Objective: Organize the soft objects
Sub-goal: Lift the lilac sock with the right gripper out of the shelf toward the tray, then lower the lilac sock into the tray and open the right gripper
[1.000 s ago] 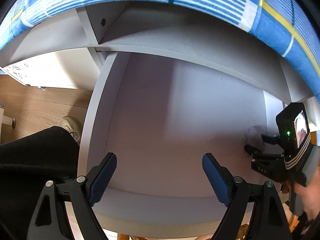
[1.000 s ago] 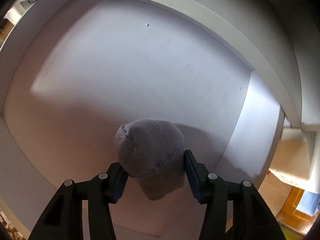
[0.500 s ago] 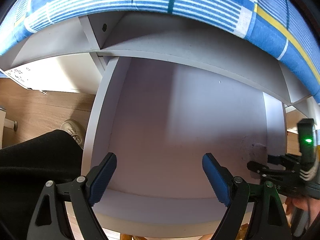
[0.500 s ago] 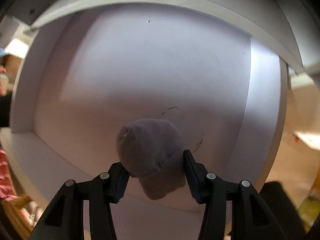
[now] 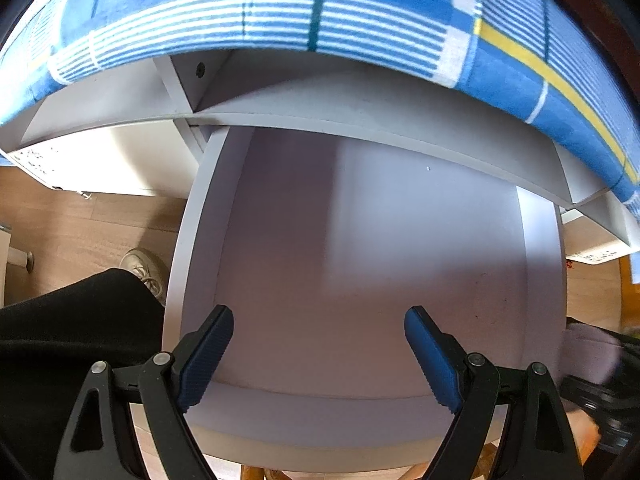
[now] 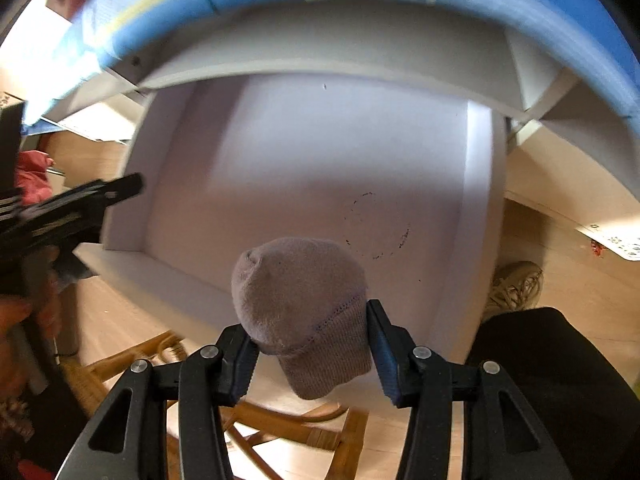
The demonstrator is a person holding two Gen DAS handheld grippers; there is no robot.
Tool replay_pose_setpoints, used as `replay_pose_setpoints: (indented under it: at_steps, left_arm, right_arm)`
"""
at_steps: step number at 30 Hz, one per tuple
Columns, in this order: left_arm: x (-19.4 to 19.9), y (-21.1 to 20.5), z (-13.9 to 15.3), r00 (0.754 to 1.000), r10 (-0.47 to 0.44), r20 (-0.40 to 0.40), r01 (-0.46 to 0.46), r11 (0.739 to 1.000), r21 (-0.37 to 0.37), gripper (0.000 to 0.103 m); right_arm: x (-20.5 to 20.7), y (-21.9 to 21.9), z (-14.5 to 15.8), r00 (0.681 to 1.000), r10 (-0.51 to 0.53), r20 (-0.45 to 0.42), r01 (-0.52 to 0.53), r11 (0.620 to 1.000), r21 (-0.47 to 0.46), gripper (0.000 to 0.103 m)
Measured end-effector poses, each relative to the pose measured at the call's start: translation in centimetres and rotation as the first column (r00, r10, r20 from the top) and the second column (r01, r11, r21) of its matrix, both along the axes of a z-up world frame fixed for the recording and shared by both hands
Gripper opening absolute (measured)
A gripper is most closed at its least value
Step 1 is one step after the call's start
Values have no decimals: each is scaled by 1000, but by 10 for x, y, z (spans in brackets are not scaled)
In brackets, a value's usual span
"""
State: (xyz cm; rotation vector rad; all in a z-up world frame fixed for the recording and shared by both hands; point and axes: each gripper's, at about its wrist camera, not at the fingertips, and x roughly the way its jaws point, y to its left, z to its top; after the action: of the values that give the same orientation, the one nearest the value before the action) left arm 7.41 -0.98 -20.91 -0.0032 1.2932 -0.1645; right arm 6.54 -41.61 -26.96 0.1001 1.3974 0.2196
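Observation:
A rolled grey sock [image 6: 300, 304] sits between the blue pads of my right gripper [image 6: 310, 344], which is shut on it and holds it in the air above the white drawer [image 6: 476, 184]. The sock's ribbed cuff hangs down below the pads. In the left wrist view the same sock [image 5: 586, 354] shows blurred at the right edge. My left gripper [image 5: 318, 354] stands open over the drawer's front part [image 5: 320, 424], with nothing between its fingers. The drawer's floor is bare, with a faint dark ring mark [image 6: 376, 226].
A blue checked blanket [image 5: 360, 16] lies over the bed frame above the drawer. A person's black trouser leg [image 5: 68, 328] and pale shoe [image 5: 144, 268] are left of the drawer. A wicker chair [image 6: 280, 432] stands below on the wooden floor. Red cloth [image 6: 32, 176] lies at far left.
My right gripper has risen out of the drawer with the sock and rolled, so the drawer now lies below it. The left gripper has stayed in place.

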Motion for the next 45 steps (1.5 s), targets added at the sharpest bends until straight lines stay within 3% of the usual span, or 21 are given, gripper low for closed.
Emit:
replay_pose_setpoints:
  at_steps: [5, 8, 14, 17, 28, 34, 45]
  left_arm:
    - [-1, -1, 3, 1000, -9, 11, 9, 1000, 0, 88]
    - [-1, -1, 5, 1000, -6, 11, 6, 1000, -5, 88]
    - [-1, 1, 9, 1000, 0, 17, 0, 1000, -17, 88]
    - [-1, 1, 10, 1000, 1, 20, 0, 1000, -18, 88]
    - [0, 3, 12, 1000, 20, 13, -20, 999, -39, 88]
    - [1, 7, 11, 999, 34, 6, -34, 998, -48, 88]
    - [3, 6, 9, 999, 33, 0, -33, 998, -56, 88]
  right_arm:
    - [-22, -2, 45, 997, -6, 79, 4, 999, 35, 50]
    - [-28, 6, 98, 988, -4, 155, -3, 999, 47, 50]
    - [2, 3, 183, 943, 8, 332, -20, 999, 35, 50]
    - [28, 7, 206, 925, 8, 381, -4, 1000, -12, 50]
    - [97, 27, 217, 900, 18, 434, 35, 993, -115, 50]
    - [132, 30, 200, 902, 12, 431, 59, 987, -151, 51]
    - [144, 45, 181, 912, 55, 406, 60, 962, -267, 52]
